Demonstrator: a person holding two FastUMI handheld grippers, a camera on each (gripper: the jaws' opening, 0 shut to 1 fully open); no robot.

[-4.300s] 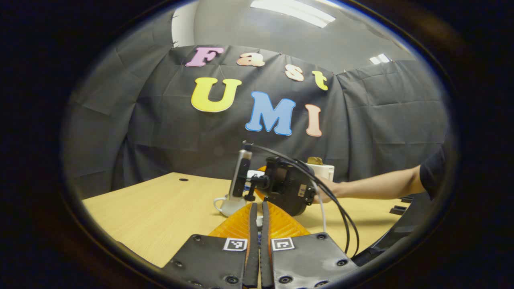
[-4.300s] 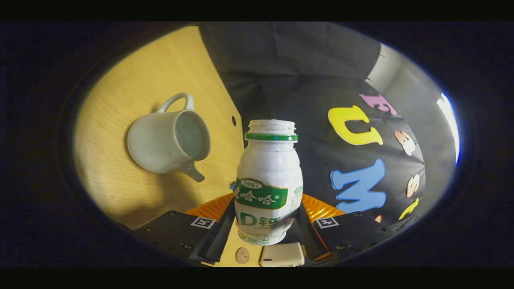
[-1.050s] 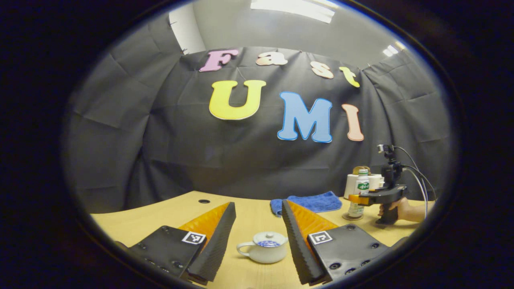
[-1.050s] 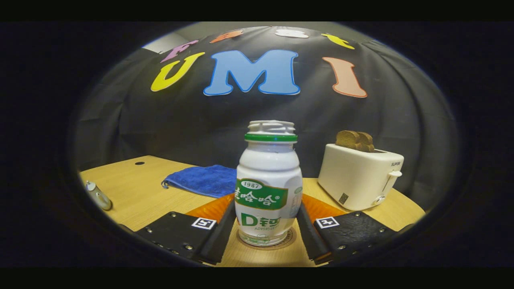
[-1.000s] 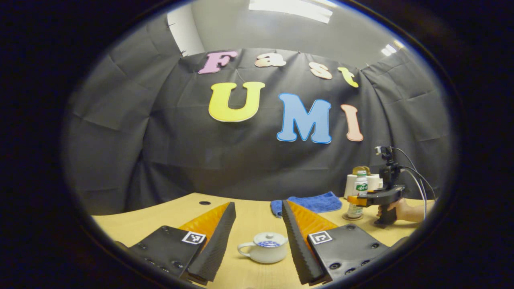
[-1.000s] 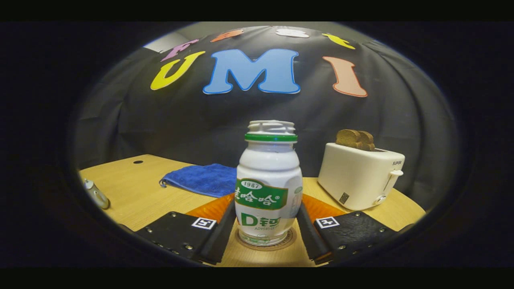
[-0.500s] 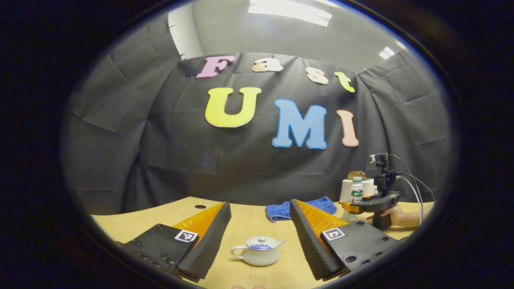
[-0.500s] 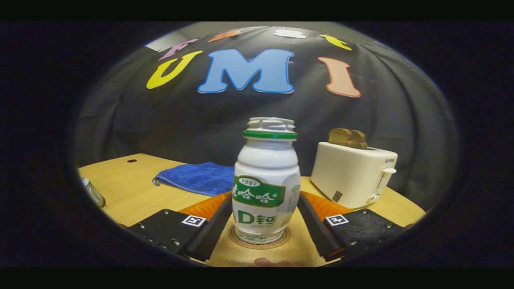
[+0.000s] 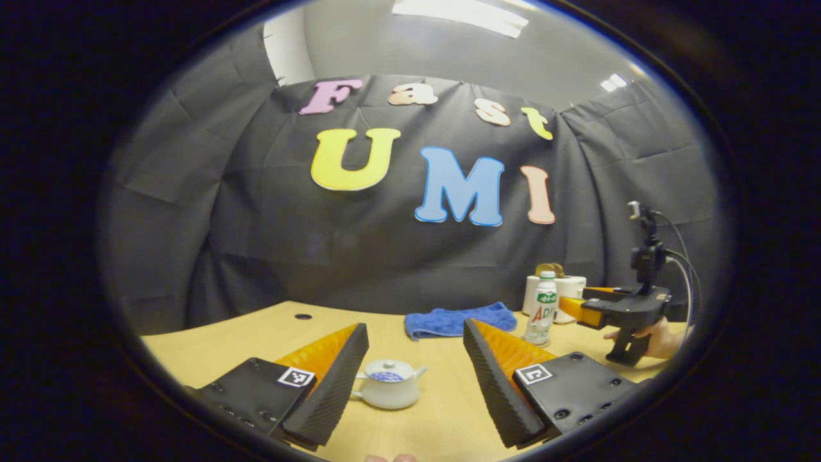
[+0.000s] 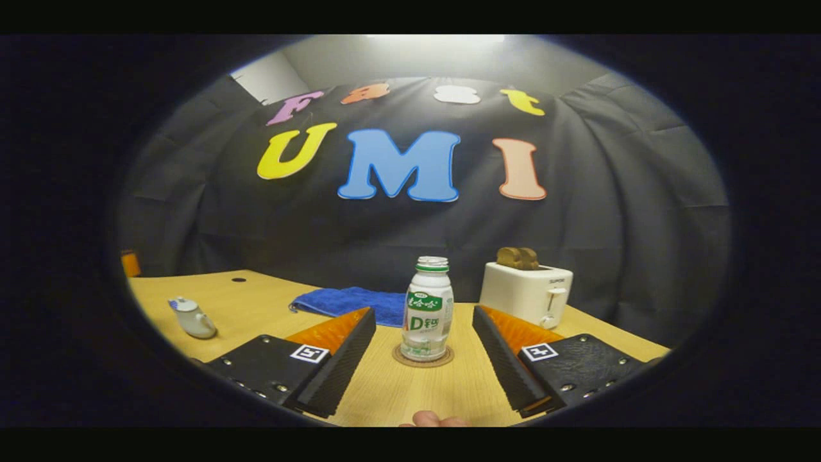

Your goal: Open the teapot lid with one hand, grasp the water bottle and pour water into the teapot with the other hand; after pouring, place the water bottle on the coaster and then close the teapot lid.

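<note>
A small white teapot (image 9: pixel 389 391) with its blue-patterned lid on stands on the wooden table (image 9: pixel 442 423), just ahead of my open left gripper (image 9: pixel 415 346), nearer its left finger. The teapot (image 10: pixel 190 316) also appears far left in the right gripper view. The white bottle (image 10: pixel 428 308) with a green label stands upright on a round coaster (image 10: pixel 423 357), uncapped. My right gripper (image 10: pixel 424 330) is open and drawn back, its fingers apart from the bottle. In the left gripper view the bottle (image 9: pixel 541 309) stands at the right, with the right gripper (image 9: pixel 580 301) held by a hand beside it.
A folded blue cloth (image 10: pixel 346 299) lies behind the bottle near the back wall. A white toaster (image 10: pixel 527 293) with bread in it stands at the back right. A small hole (image 10: pixel 238 280) marks the table's far left. Bare wood lies between teapot and bottle.
My right gripper has let go of the bottle, opened and pulled back from it. My left gripper has drifted so the teapot sits nearer its left finger.
</note>
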